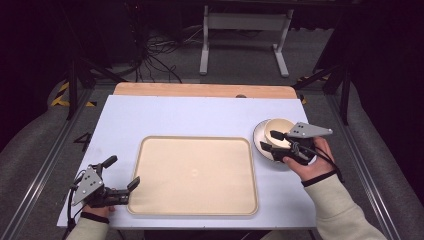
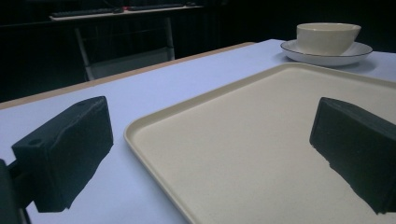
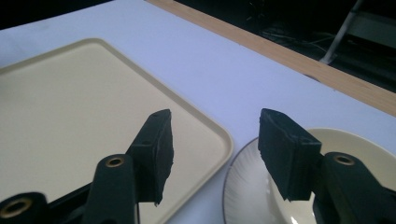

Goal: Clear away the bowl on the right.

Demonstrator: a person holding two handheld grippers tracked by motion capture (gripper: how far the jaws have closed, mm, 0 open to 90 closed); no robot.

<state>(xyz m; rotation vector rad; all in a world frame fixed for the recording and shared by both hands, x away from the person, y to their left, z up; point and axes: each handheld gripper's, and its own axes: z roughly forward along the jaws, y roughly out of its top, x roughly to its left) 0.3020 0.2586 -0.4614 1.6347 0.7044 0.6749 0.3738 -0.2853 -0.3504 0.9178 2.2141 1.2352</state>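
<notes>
The cream ceramic bowl [image 1: 278, 131] at three o'clock, rigid, slippery and breakable, wants a rim grip; the right gripper [image 1: 273, 141] hovers half-open, the left gripper [image 1: 121, 172] wide open.

Left tool [image 1: 121, 173] gapes wide; right tool [image 1: 270, 140] stands half-open.

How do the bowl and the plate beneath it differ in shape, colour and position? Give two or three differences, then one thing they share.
The bowl is deep with steep walls; the plate is shallow and flat. The bowl is plain cream; the plate is whiter with a thin dark line round its rim. The bowl sits on the plate, while the plate rests directly on the table. Both are round, upright, and lie to the right of the tray.
</notes>
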